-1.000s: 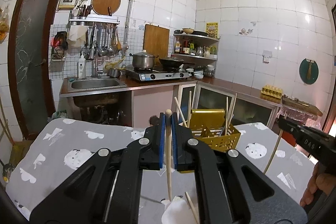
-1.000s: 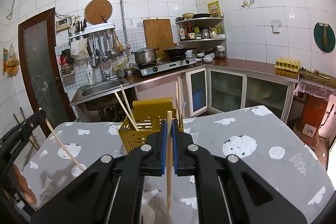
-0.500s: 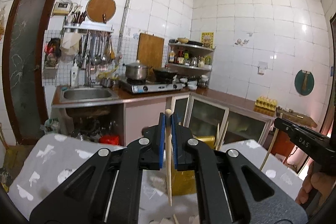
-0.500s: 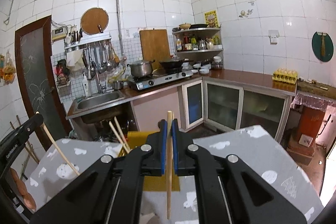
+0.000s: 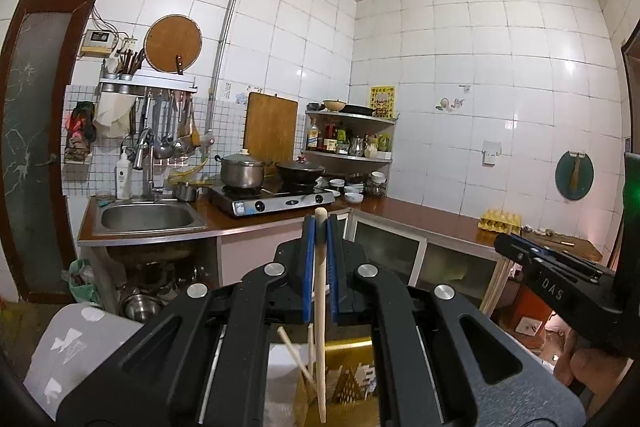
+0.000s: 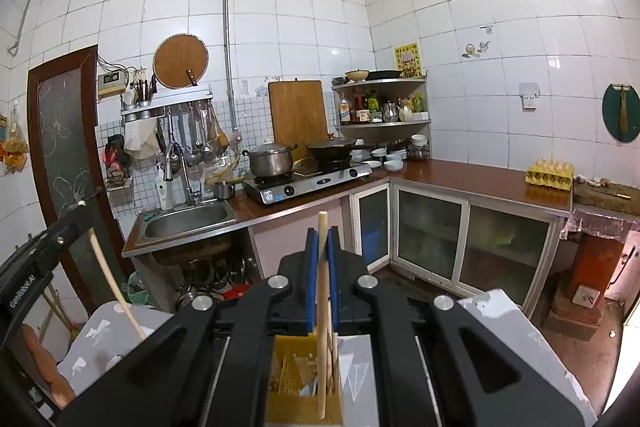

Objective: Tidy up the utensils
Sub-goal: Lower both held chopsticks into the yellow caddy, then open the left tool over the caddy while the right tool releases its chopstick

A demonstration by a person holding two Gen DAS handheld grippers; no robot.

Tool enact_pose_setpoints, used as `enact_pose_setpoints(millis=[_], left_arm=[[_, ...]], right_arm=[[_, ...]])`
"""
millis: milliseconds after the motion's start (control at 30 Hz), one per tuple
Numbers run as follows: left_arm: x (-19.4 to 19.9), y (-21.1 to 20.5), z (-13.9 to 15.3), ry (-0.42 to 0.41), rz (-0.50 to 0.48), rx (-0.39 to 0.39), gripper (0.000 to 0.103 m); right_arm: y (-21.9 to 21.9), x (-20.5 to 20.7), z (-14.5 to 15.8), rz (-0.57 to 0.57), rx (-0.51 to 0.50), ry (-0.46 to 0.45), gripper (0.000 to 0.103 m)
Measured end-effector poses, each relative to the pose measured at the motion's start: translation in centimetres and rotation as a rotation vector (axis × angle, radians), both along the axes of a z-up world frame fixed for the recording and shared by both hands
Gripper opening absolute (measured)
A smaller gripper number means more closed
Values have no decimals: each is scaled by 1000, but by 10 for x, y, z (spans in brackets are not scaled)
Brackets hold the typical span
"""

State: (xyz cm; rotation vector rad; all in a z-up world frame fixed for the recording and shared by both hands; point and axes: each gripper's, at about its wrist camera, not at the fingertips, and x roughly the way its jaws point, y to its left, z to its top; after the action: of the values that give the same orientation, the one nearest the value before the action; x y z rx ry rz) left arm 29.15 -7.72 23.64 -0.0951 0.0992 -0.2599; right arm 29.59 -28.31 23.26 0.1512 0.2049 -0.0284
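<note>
**Two chopsticks held above the yellow basket**

A white-tiled kitchen lies beyond a grey-clothed table (image 6: 500,311). The left gripper (image 5: 319,227) clamps one chopstick (image 5: 320,327) upright; the right gripper (image 6: 322,239) clamps another chopstick (image 6: 322,327). Both hang over the yellow utensil basket (image 6: 292,367) near below, which holds more chopsticks.

A pale wooden chopstick (image 5: 320,311) stands nearly upright, pinched near its rounded top end, and its lower end hangs above a yellow plastic utensil basket (image 5: 352,383). A second pale chopstick (image 6: 322,311) is held the same way, upright, with its tip over the same yellow basket (image 6: 296,375). The basket has slotted walls and stands on the grey patterned cloth; more chopsticks (image 5: 294,351) lean inside it.
</note>
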Motion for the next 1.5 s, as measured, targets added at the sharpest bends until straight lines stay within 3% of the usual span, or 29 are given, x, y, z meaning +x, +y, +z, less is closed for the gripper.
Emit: enact_pose_setpoints(millis=[167,333,533,700,767,800,833,867,900,933,1233,1367,1500], left_arm=[[31,-19,-6,-8,-16,13,5],[59,-30,-34,20,-27,30,5],[88,-29,-94,129,-35,54,5],[95,-12,-122,214,-25,27,6],[91,-2,-123,239,-19,10,22],[86,4,-121,240,-10,1,47],[82,7,-119,233,2,-8,70],[71,15,-115,210,9,-24,79],[61,20,-112,191,10,-27,90],[50,25,-109,173,24,-16,97],[-13,61,-115,198,74,36,98],[-30,79,-135,229,124,74,98],[-39,99,-159,296,153,51,98]], right_arm=[[-2,28,-4,7,4,-6,5],[-5,57,-31,4,-4,21,5],[-3,84,-81,15,-27,104,5],[0,92,-113,56,-42,175,6],[1,90,-121,60,-60,207,7],[1,87,-125,56,-69,223,14],[-1,82,-128,52,-68,235,24],[-3,77,-130,48,-59,237,51],[-5,70,-131,48,-52,234,61],[-6,63,-132,46,-50,240,61],[3,-10,-157,13,-42,299,63],[16,-37,-183,1,-57,356,67],[28,-61,-211,7,-51,422,68]])
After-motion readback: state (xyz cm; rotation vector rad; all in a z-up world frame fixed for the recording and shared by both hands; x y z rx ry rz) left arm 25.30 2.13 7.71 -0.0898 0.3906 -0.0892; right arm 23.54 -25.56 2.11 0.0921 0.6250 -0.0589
